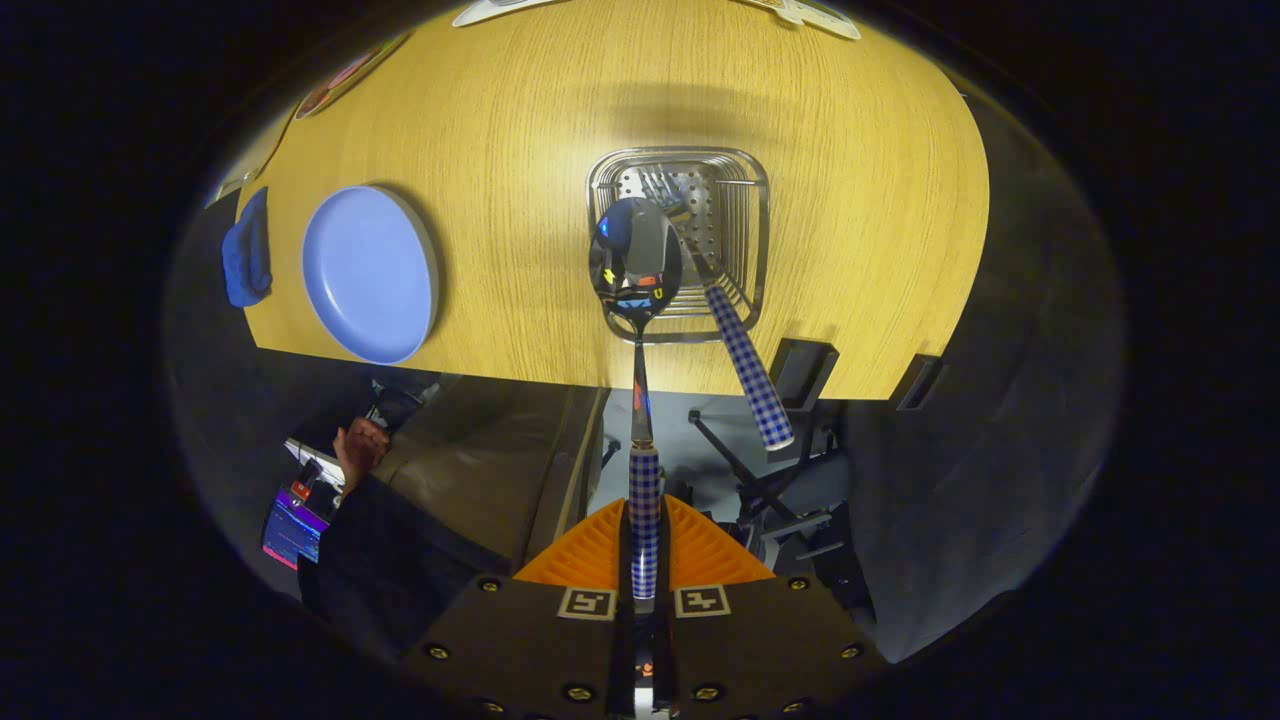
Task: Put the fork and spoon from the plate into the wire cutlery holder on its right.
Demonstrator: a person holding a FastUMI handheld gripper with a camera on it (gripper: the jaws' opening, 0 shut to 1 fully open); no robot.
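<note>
1. Two fingers of the claw (645, 560) are closed tight on the blue-and-white checked handle of a shiny metal spoon (636, 262), pressing it from both sides with no gap showing.
2. The spoon runs straight ahead from the fingers toward 12 o'clock, its bowl over the near left part of the square silver wire cutlery holder (680, 243).
3. The fork with a matching checked handle (745, 365) stands in the holder already, tines down on the perforated bottom, its handle leaning out over the near rim toward 5 o'clock.
4. The holder sits on the pale wood-grain counter (520, 150), near its front edge.
5. At 9 o'clock from the holder, well apart, lies the round blue plate (368, 272) with nothing on it.
6. Just beyond the plate at 9 o'clock, a dark blue cloth (246, 250) hangs at the counter's edge.
7. Toward 7 o'clock from the holder, below the counter's edge, a person's hand (358, 447) in a dark sleeve shows near a lit screen (292, 525).
</note>
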